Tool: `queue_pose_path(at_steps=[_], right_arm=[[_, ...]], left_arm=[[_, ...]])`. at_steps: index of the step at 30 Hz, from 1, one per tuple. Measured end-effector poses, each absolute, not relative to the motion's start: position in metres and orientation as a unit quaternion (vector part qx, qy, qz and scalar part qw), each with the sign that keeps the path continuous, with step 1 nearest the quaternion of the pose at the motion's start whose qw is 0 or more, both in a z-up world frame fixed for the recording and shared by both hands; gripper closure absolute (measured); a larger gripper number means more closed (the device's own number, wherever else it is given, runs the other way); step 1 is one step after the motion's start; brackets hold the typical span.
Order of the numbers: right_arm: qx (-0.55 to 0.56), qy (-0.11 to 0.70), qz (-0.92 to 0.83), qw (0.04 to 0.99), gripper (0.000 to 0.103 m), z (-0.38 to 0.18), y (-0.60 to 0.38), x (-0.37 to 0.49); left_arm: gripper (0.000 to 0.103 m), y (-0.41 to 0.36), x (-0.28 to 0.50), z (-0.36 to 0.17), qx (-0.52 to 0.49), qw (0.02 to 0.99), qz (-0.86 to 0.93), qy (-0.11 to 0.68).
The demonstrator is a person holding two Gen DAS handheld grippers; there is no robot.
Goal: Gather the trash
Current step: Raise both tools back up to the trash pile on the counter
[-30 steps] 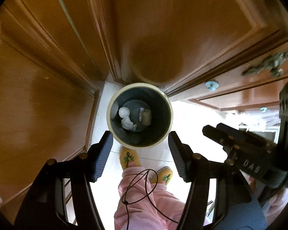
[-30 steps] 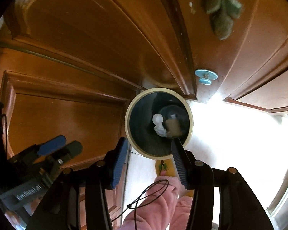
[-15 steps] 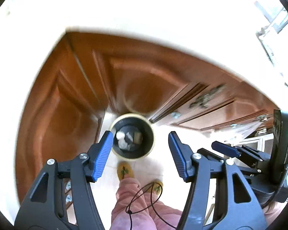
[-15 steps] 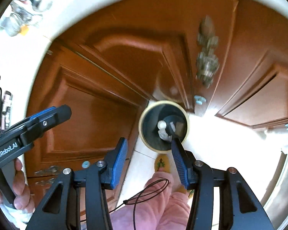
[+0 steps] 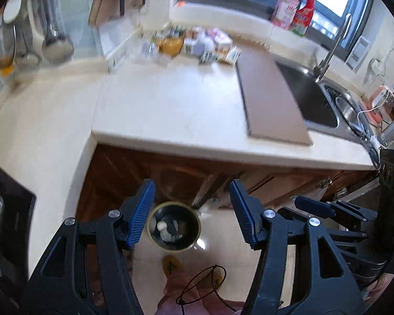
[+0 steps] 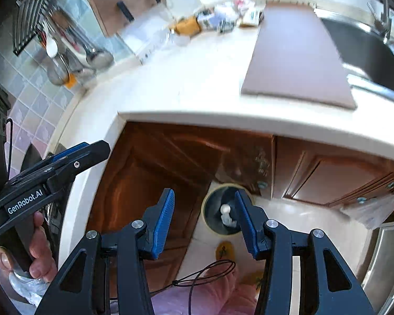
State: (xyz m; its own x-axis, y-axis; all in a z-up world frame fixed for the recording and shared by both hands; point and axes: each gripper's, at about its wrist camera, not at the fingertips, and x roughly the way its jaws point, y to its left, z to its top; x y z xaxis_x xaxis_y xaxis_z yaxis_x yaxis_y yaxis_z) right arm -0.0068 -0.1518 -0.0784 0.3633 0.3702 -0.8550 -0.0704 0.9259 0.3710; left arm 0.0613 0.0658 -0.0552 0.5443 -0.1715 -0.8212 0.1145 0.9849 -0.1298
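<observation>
Countertop [image 5: 170,105] clutter [image 5: 210,44] is awaiting collection; left gripper [image 5: 191,210] and right gripper [image 6: 205,220], both standing apart and empty, should be approaching slowly.

Showing two black frames, each left gripper [image 5: 191,210] and right gripper [image 6: 205,220] carrying ribbed blue pads on the inner faces of its fingers [image 5: 141,212]. Bearing silver screws just behind the pads and triangular cut-outs farther back. Reading "GenRobot.AI" in white on the side of the left gripper's body in the right wrist view. Trailing a thin black looped cord [image 6: 207,275] below the fingers. Wearing pink fleecy trousers [image 6: 212,296] and yellow slippers [image 6: 224,249].
</observation>
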Motion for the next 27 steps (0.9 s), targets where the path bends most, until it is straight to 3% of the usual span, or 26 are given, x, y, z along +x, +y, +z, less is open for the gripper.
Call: queue_pose_path(at_steps=[11,27], right_arm=[[0.141,0.495,0.119,0.849,0.054,0.007,-0.168,0.028],[0.150,0.439,0.049,0.884,0.054,0.064,-0.164,0.141]], left_arm=[[0.046,0.060,0.101,0.019,-0.019,0.897,-0.094,0.431],[0.046,0.060,0.220,0.052,0.026,0.909,-0.127,0.397]])
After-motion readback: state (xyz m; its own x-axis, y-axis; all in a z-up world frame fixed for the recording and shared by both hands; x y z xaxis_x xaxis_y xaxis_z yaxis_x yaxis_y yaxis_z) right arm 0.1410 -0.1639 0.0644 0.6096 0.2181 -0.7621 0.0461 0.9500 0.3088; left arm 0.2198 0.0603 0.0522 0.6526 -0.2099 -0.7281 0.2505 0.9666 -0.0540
